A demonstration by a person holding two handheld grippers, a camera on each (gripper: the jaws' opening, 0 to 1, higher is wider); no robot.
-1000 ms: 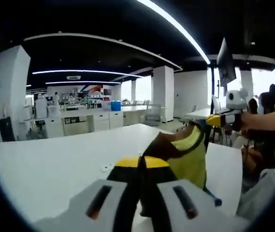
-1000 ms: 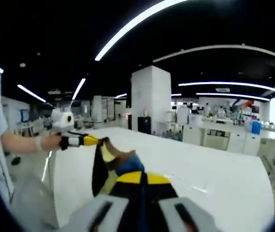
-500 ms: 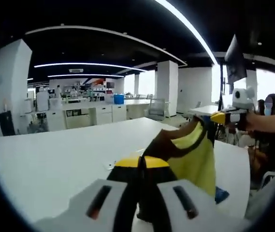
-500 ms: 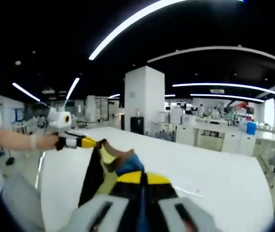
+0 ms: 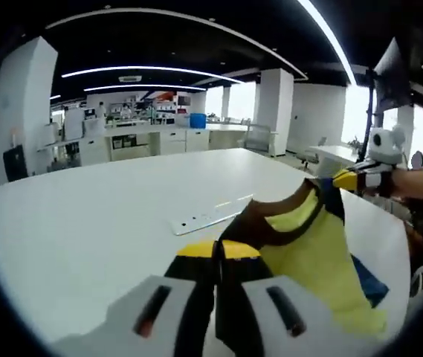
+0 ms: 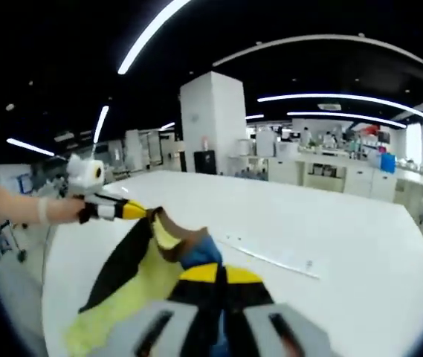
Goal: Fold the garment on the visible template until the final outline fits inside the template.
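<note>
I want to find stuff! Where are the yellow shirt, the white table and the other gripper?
garment (image 5: 308,249): left gripper view, yellow front panel.
table (image 5: 85,216): left gripper view, bare white top.
right gripper (image 5: 349,178): left gripper view, yellow jaw tips.

**Garment held stretched between both grippers over the white table**

The right gripper (image 6: 218,277) rises from the bottom of the right gripper view, its yellow-tipped jaws closed on an edge of the garment (image 6: 148,264). The cloth is yellow-green with a brown band, a dark panel and a patch of blue. Its far corner is pinched by the left gripper (image 6: 133,213), held by a person's hand (image 6: 59,210). Below, the white table (image 6: 345,238) carries a thin clear strip (image 6: 270,258), possibly the template's edge.
</note>
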